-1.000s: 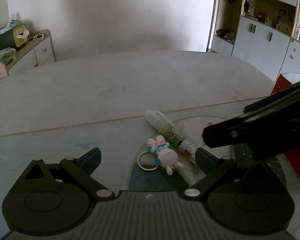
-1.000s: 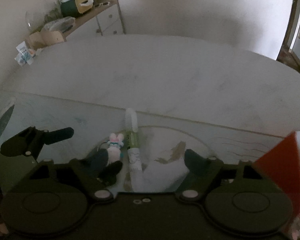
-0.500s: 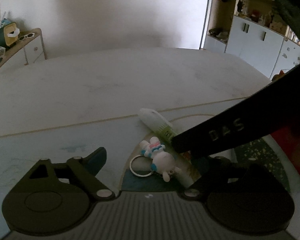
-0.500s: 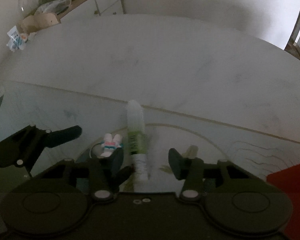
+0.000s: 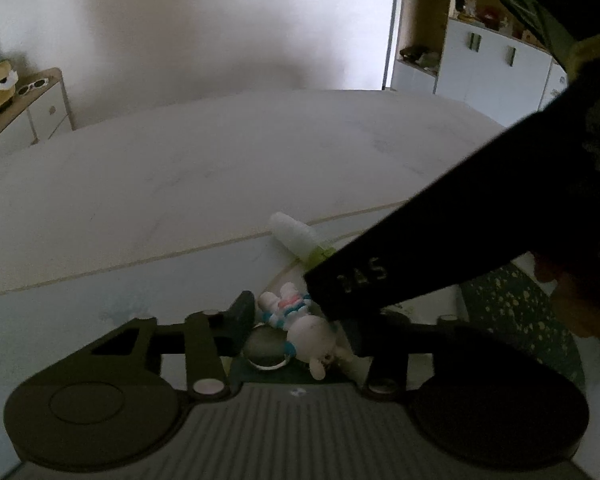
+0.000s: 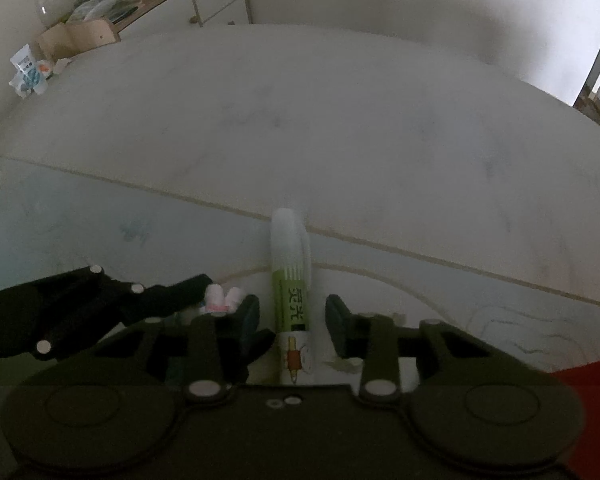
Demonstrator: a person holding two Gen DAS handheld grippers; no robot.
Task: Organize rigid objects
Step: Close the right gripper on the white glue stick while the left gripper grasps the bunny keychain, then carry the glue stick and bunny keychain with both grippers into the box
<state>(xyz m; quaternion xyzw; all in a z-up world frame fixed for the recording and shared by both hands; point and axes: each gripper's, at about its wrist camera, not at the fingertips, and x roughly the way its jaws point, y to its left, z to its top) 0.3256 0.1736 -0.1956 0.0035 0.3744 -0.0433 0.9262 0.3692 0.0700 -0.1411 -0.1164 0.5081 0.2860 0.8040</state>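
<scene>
**Two claws close in on a tube and a bunny keychain**

The green-and-white tube (image 6: 291,300) looks light and stiff, with a smooth plastic skin that could slip; its labelled mid-body is the sensible place to grip. It lies flat on the tabletop (image 6: 340,128), clear cap pointing away, between the fingers of the right claw (image 6: 292,322), which stand narrowly apart on either side without touching it. Just left of the tube lies the bunny keychain (image 5: 300,326), small, hard and white with pink and blue stripes, its metal ring attached. The left claw (image 5: 300,324) brackets it; whether it grips, I cannot tell.
</scene>
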